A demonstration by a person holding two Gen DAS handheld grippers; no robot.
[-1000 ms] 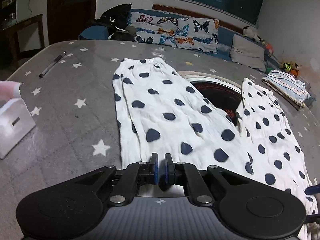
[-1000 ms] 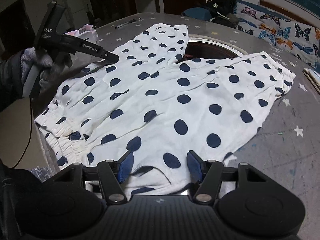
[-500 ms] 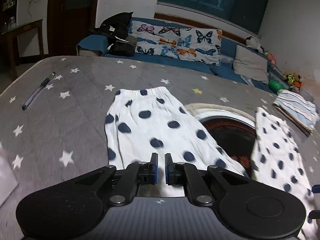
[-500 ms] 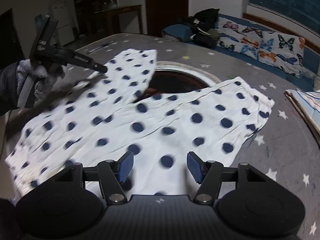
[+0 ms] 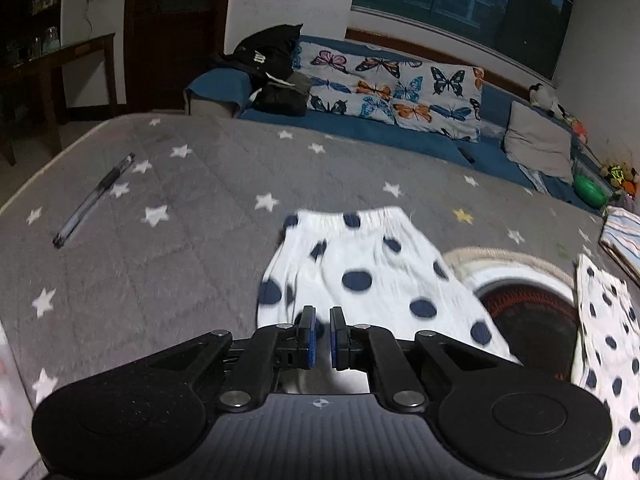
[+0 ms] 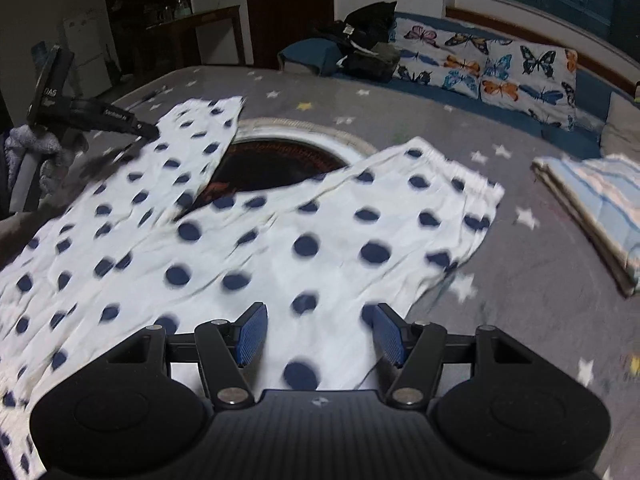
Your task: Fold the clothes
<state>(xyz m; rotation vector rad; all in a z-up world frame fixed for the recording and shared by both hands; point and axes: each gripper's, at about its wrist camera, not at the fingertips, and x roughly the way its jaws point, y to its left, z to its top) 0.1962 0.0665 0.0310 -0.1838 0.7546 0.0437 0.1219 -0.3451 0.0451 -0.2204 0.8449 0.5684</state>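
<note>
Left gripper [image 5: 321,334] pinches polka-dot trousers [image 5: 372,280] (right gripper [image 6: 318,334] open).

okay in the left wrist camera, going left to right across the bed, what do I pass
Pen → polka-dot trouser leg → round dark opening → second trouser leg → striped folded cloth at the right edge.

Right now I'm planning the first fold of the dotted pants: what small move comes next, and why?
Probably bring the left claw across toward the far leg. Its fingers look pinched on the near leg, while the right claw hovers open and the legs lie splayed apart.
</note>
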